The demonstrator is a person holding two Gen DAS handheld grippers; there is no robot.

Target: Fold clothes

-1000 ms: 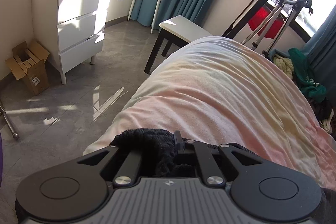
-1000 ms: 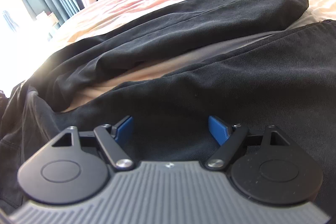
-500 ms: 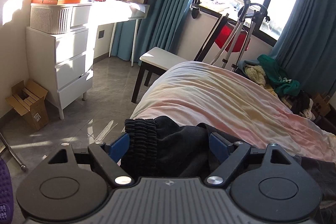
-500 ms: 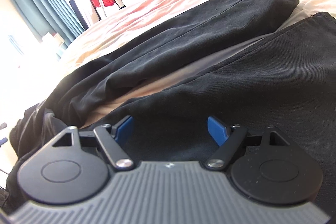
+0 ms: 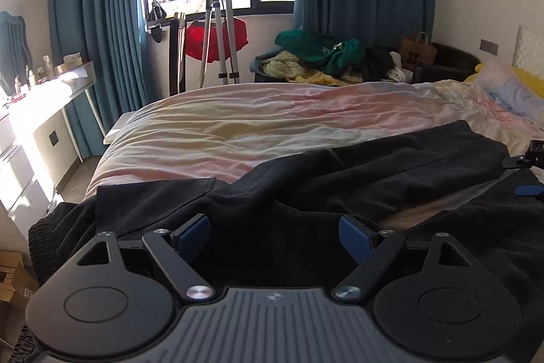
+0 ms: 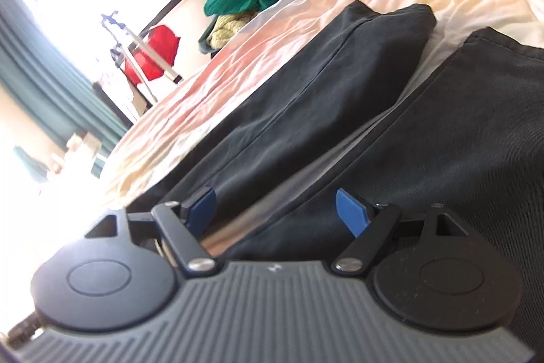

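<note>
Bed [image 5: 238, 128] fills mid-frame, black trousers [image 5: 391, 172] spread across its lower part, both legs running toward the upper right. No readable writing anywhere; the brown paper bag [image 5: 417, 49] shows only dark blobs. A second ago the left hand-held gripper [image 5: 273, 232] pinched the ribbed waistband [image 5: 37, 237]; now its jaws stand wide, empty. The right hand-held gripper [image 6: 277, 210] stays open above the gap between the legs.
</note>
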